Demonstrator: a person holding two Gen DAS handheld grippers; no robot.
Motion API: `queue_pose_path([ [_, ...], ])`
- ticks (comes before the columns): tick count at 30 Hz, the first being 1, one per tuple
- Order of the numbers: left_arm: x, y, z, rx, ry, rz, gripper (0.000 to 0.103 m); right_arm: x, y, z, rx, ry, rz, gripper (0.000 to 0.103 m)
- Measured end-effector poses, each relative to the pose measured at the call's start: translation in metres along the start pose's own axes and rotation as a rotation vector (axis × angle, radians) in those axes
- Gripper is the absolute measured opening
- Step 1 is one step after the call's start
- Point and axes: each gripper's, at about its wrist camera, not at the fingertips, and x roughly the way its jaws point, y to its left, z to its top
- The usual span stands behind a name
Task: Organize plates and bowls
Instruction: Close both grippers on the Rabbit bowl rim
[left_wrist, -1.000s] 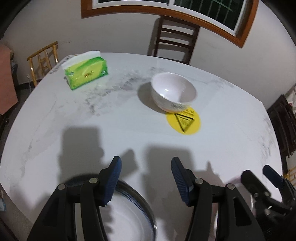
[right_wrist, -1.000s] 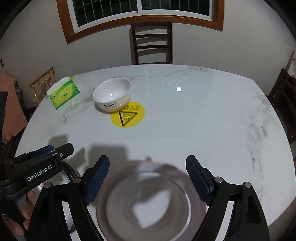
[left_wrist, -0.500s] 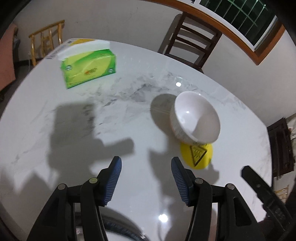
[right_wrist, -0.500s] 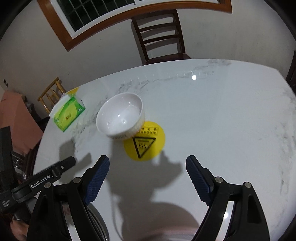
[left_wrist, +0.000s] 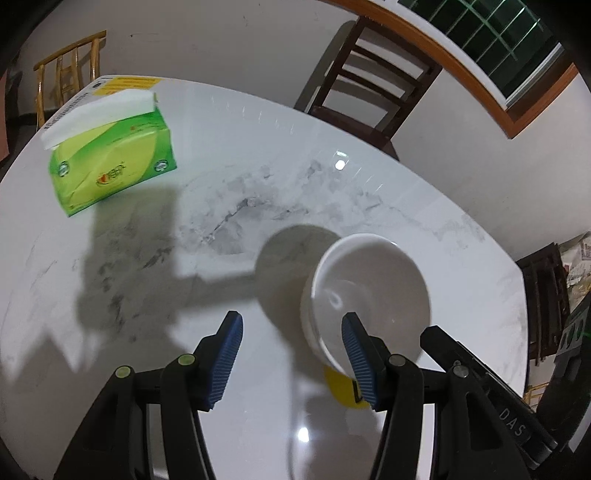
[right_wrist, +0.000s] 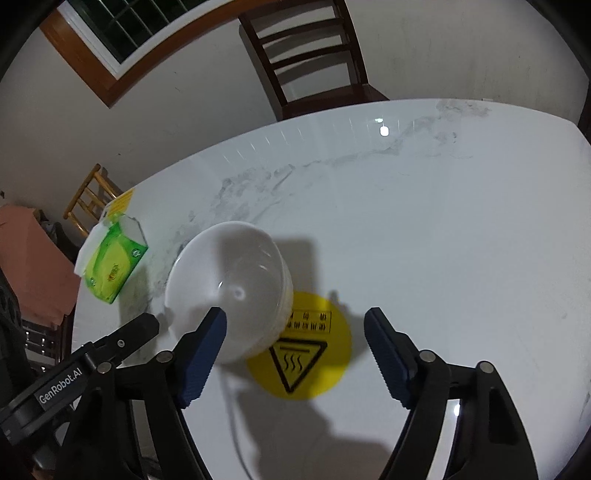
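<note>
A white bowl (left_wrist: 369, 295) stands upright on the white marble table (left_wrist: 221, 221), partly over a round yellow hot-surface sticker (right_wrist: 306, 354). It also shows in the right wrist view (right_wrist: 229, 291). My left gripper (left_wrist: 291, 358) is open and empty, its right fingertip in front of the bowl's near rim. My right gripper (right_wrist: 295, 354) is open and empty above the sticker, its left fingertip in front of the bowl's near side. The plates seen earlier are out of view.
A green tissue box (left_wrist: 110, 162) sits at the table's far left, also in the right wrist view (right_wrist: 110, 266). A dark wooden chair (left_wrist: 369, 96) stands behind the table. A light wooden chair (left_wrist: 70, 77) is at the far left.
Both grippers have moved forward across the table to the white bowl. The plates near the front edge have dropped out of view. Both stay open.
</note>
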Motion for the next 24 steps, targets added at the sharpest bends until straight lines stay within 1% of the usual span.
queue_pose_path([
  [5,0.018,0.000,0.002,-0.008,0.030,0.006,0.057,0.023,0.000,0.005,0.012,0.042,-0.007,0.060],
  [6,0.021,-0.001,0.002,-0.005,0.031,0.009,0.053,0.026,0.000,0.006,0.014,0.047,-0.009,0.057],
  [7,0.023,-0.002,0.002,-0.002,0.034,0.013,0.047,0.029,0.000,0.006,0.016,0.053,-0.009,0.054],
  [8,0.026,-0.002,0.003,-0.002,0.039,0.016,0.045,0.034,-0.001,0.006,0.020,0.063,-0.008,0.053],
  [10,0.030,-0.001,0.004,-0.011,0.047,0.015,0.037,0.039,-0.003,0.006,0.029,0.074,-0.004,0.049],
  [12,0.034,0.000,0.004,-0.020,0.052,0.009,0.035,0.043,-0.004,0.006,0.034,0.080,-0.004,0.049],
  [14,0.034,-0.002,0.004,-0.015,0.047,0.004,0.030,0.046,-0.005,0.006,0.036,0.085,-0.003,0.046],
  [16,0.035,-0.006,0.003,0.001,0.041,0.006,0.022,0.047,-0.006,0.006,0.038,0.087,0.000,0.041],
  [20,0.035,-0.012,0.000,0.015,0.044,0.010,0.016,0.049,-0.005,0.006,0.036,0.083,0.006,0.038],
  [21,0.036,-0.013,0.000,0.013,0.045,0.005,0.014,0.049,-0.004,0.006,0.035,0.082,0.007,0.036],
  [24,0.035,-0.014,-0.002,0.018,0.043,0.012,0.014,0.047,-0.002,0.005,0.027,0.084,0.020,0.028],
])
